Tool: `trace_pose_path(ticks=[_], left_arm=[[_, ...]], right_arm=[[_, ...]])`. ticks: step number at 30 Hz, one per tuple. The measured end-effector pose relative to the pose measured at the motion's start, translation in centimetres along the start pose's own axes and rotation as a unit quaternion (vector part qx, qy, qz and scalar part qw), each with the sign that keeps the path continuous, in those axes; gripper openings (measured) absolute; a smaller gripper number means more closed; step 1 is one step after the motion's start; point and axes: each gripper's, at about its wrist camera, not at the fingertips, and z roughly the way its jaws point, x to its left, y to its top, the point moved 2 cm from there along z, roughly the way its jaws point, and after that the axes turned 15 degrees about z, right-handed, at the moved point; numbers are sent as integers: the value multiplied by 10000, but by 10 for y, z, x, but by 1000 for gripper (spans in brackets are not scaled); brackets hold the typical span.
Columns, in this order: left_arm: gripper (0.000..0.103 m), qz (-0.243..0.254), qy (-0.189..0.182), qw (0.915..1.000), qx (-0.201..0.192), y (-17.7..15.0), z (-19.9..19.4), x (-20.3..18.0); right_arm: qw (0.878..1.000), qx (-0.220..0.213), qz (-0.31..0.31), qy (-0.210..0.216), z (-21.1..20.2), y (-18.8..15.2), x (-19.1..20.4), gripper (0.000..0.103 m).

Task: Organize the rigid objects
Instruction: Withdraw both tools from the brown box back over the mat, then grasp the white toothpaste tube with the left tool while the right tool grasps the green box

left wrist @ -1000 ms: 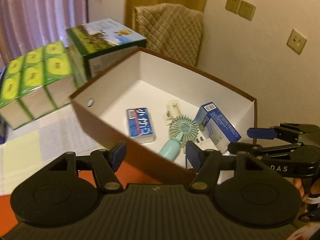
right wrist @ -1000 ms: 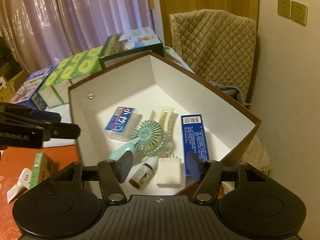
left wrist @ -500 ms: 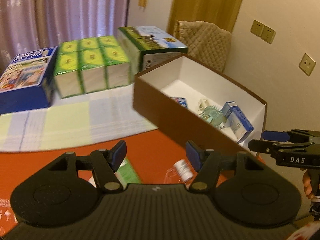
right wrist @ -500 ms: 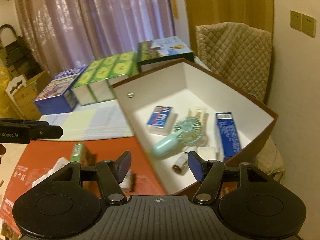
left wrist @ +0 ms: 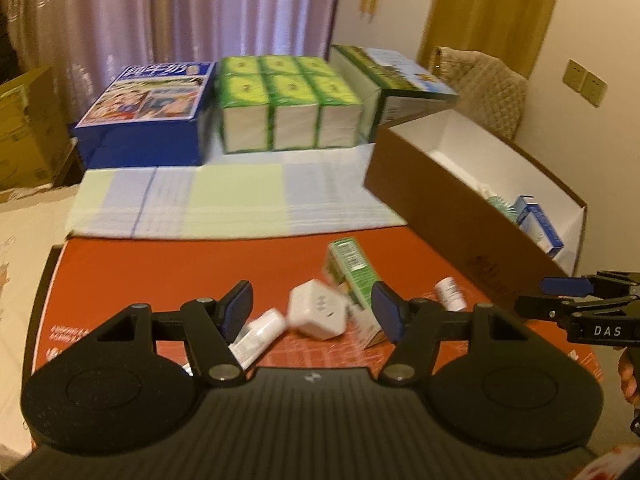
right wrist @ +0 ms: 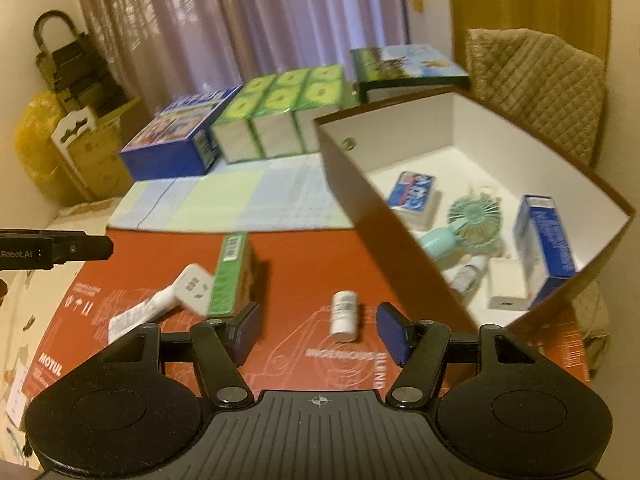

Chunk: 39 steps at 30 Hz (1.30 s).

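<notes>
On the red counter (right wrist: pixel 296 264) both hand-held grippers, left (left wrist: pixel 313 307) and right (right wrist: pixel 318 330), gape empty; the small bottle (right wrist: pixel 343 317) could roll away if nudged.

A home room is indicated: long pink curtains (left wrist: pixel 200 20) are hung behind, a quilted chair cover (right wrist: pixel 536 92) is seen by the wall, and tissue packs (left wrist: pixel 284 104) are stacked on the surface (left wrist: pixel 160 272).
</notes>
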Motion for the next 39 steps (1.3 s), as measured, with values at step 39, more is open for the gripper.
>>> trace_pose_path(ticks=[39], left_arm=[[61, 947, -38, 9921, 827, -73, 85, 41]], right_arm=[[9936, 691, -891, -78, 123, -31, 83, 60]])
